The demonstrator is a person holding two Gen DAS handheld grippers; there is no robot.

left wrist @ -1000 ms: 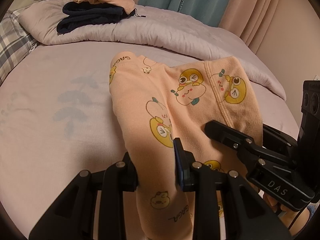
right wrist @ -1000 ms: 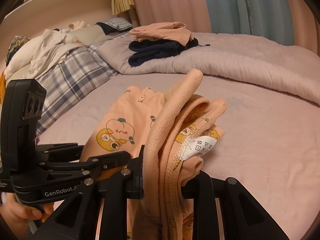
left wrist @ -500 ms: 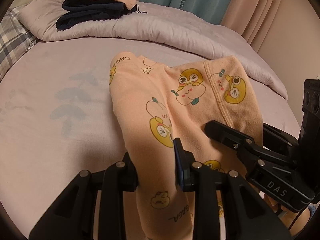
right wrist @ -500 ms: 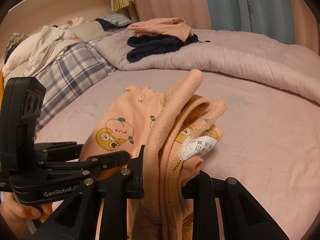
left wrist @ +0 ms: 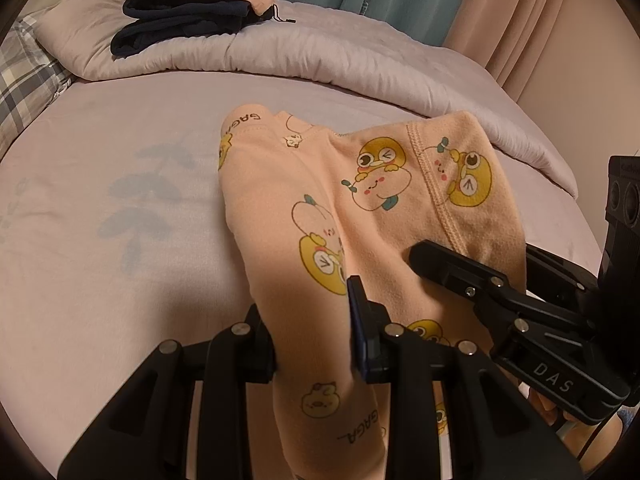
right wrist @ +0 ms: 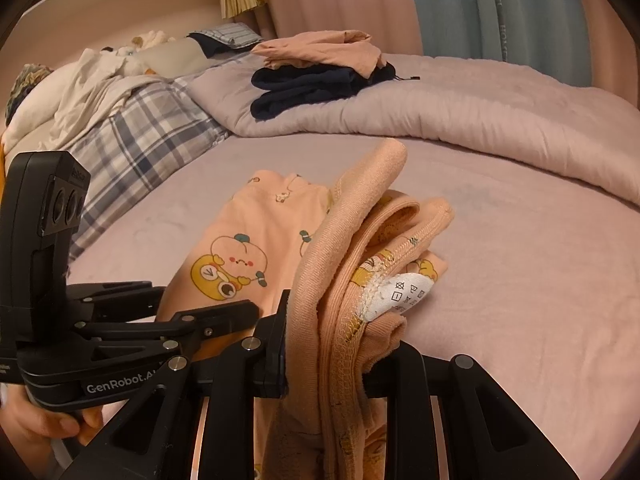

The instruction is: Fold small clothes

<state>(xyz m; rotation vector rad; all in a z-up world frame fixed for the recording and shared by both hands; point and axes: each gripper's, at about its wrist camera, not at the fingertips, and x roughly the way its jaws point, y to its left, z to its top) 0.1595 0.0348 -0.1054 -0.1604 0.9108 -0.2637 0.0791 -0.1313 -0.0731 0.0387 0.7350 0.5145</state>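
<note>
On my far left a plaid blanket (right wrist: pixel 136 136) covers the bed's edge, with a folded navy and peach pile (right wrist: pixel 320 72) on the rolled duvet (right wrist: pixel 480 108) at the back. My left gripper (left wrist: pixel 312 332) has its jaws pinched on one leg of the peach cartoon-print pants (left wrist: pixel 360 216), which lie across the lilac sheet (left wrist: pixel 100 200) in the middle near me. To the right, my right gripper (right wrist: pixel 326 344) is clamped on the bunched waistband, its care label (right wrist: pixel 400 292) poking out
</note>
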